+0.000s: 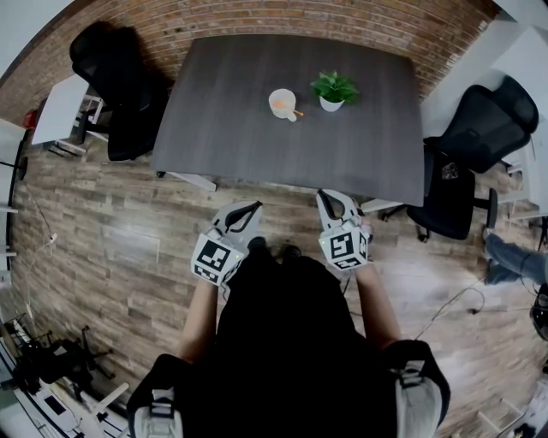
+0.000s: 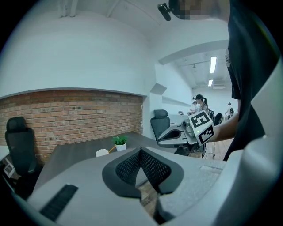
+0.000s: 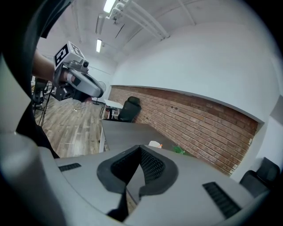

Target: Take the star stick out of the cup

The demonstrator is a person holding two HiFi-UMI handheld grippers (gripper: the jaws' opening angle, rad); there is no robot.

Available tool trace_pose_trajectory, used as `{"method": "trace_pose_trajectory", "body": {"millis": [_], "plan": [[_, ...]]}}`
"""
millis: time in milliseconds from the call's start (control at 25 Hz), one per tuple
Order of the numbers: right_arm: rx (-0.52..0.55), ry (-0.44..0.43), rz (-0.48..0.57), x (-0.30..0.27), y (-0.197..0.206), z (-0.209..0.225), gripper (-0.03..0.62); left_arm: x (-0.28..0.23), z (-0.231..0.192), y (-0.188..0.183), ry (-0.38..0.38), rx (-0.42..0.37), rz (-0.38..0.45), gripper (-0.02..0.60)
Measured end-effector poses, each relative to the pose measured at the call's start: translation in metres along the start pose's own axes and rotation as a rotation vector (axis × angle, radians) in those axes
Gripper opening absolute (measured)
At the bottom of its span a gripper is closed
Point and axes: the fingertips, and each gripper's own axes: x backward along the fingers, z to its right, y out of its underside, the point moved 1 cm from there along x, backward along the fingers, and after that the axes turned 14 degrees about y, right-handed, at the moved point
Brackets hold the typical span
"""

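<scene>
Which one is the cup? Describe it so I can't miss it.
Look at the dark grey table by the brick wall. On its far half stand two small white vessels; the cup is the left one in the head view. An orange stick leans over its rim, while the potted plant beside it carries green leaves.

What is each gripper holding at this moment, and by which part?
Nothing is held. The left gripper and the right gripper are shut and empty; the star stick is in the cup on the table.
</scene>
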Motion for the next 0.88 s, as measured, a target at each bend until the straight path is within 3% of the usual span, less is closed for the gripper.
{"method": "trace_pose_trajectory", "body": {"millis": [320,880], "plan": [[0.014,-0.012,-0.009,-0.012,-0.008,-0.004,0.0,0.001,-0.017,0.001,0.005,0.01,0.029,0.002],[0.02,0.032,-0.036,-0.063,-0.03,0.008,0.0,-0.007,-0.081,-0.015,0.057,0.02,0.049,0.002]]}}
